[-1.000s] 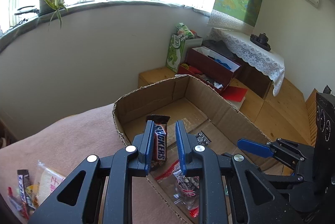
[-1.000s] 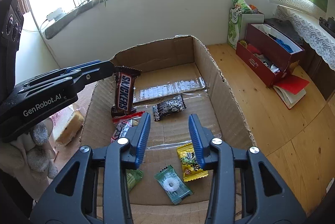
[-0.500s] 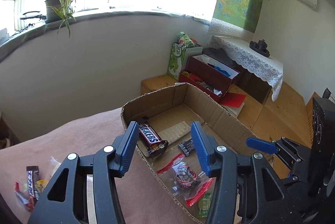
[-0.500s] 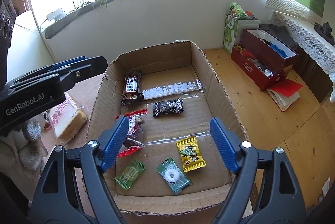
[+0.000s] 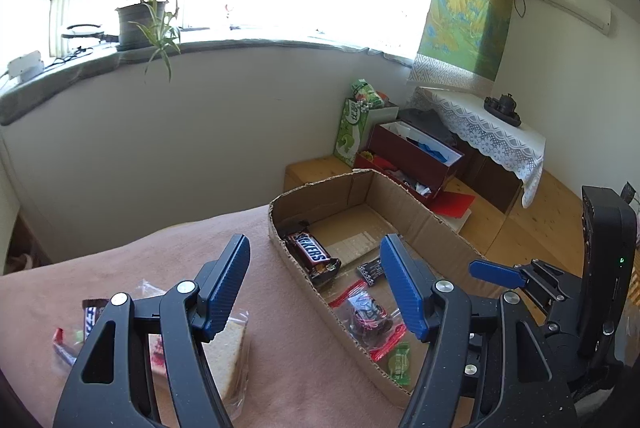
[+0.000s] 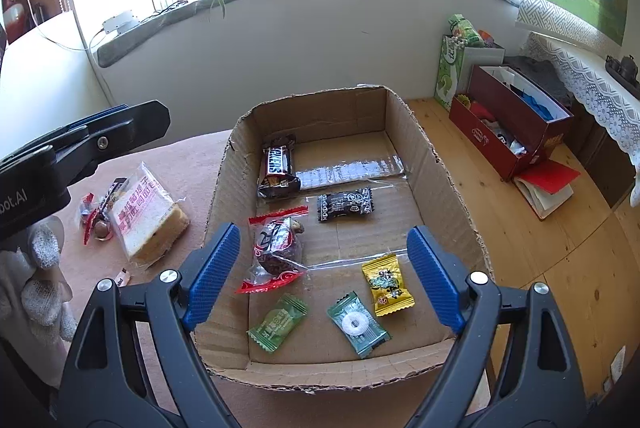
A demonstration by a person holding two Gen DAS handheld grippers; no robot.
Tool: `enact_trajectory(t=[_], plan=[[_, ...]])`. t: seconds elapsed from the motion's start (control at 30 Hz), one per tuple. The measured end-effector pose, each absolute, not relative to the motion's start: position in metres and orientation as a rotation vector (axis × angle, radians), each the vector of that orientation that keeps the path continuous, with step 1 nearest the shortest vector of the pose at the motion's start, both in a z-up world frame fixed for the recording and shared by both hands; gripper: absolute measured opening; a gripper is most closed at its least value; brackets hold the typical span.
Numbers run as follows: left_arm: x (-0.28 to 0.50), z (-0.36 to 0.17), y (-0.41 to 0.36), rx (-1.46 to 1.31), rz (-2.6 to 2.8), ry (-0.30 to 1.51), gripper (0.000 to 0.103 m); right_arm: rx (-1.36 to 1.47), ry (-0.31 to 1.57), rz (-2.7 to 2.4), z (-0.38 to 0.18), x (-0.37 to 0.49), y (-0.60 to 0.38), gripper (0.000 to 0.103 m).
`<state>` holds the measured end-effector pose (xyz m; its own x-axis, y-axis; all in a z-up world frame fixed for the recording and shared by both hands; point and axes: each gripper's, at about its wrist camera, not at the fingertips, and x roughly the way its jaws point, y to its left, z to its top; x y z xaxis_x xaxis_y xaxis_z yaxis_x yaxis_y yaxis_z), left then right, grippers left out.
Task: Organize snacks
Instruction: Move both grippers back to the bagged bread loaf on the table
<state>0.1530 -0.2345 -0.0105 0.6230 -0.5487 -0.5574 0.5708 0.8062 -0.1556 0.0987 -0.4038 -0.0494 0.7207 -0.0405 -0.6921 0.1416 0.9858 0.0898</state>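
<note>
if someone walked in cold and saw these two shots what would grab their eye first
The shallow brown cardboard box on the pink cloth, dotted with bright wrapped snacks: a brown Snickers bar against its far left wall, and a yellow candy near the front. Next, the blue-padded right tongs hanging open and empty over the box, and the wrapped sandwich slice on the cloth left of it.

My left wrist view looks across the cardboard box (image 5: 424,224) from its left; my right view looks down from its near end.
</note>
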Motion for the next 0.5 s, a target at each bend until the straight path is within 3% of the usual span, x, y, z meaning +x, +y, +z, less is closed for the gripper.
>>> enact_trajectory(t=[0.5], plan=[[0.146,-0.020,-0.156,-0.037,-0.515,0.635,0.068,0.127,0.758,0.024,-0.034,0.124,-0.371,0.088]])
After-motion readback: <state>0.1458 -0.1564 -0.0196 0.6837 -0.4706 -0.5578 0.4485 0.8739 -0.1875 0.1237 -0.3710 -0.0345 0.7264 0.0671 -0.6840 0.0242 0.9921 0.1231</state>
